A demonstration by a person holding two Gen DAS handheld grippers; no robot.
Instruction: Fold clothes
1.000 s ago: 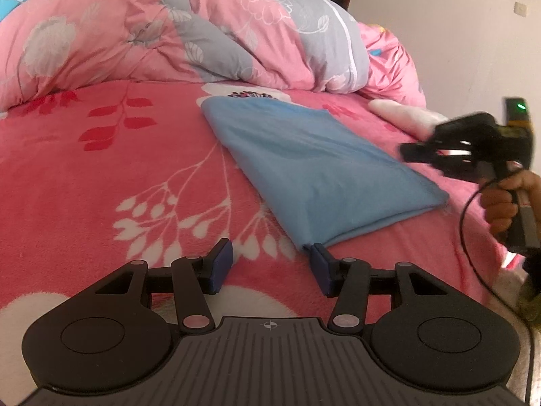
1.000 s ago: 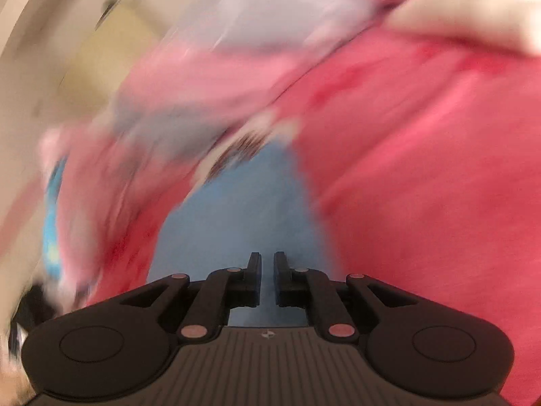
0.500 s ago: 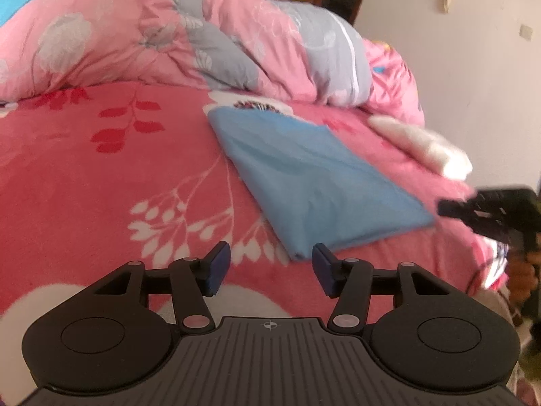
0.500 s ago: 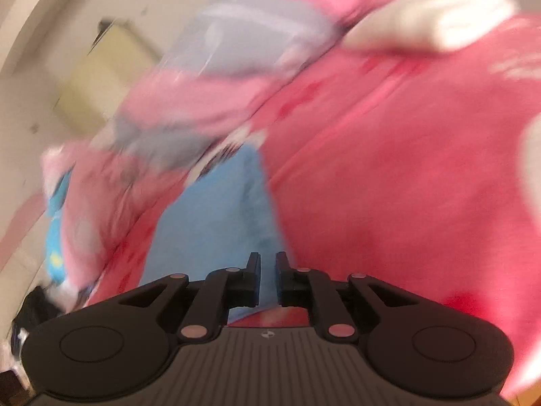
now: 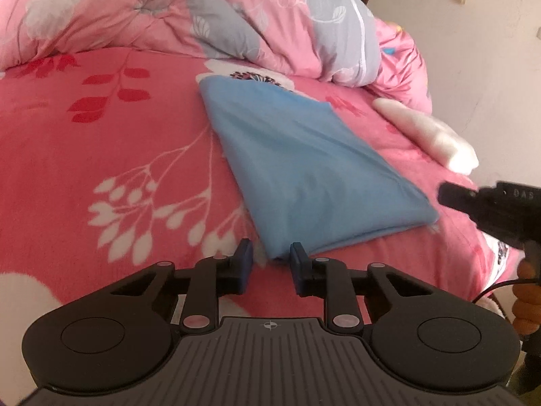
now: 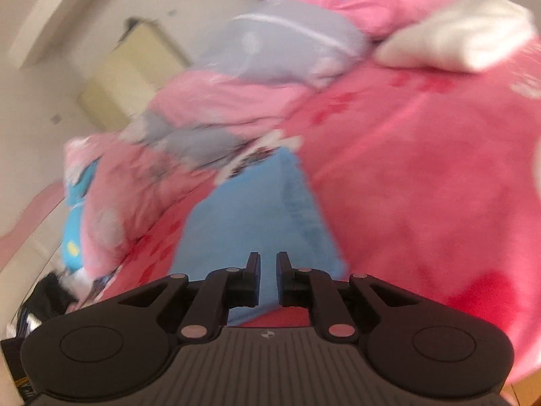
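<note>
My left gripper (image 5: 267, 264) jaws just narrowed, probably around the folded blue cloth's (image 5: 304, 169) near corner; right gripper (image 6: 268, 270) nearly pressed together, empty.

Soft even daylight, no hard shadows, left wrist view fairly sharp, right wrist view motion-blurred throughout, fisheye bending and dark corners.

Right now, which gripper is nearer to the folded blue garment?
Left. The left gripper sits at the blue garment's near corner, its jaws having just been closing, nothing clamped between them. The right gripper hangs just off the garment's right corner, nearly shut and empty.
</note>
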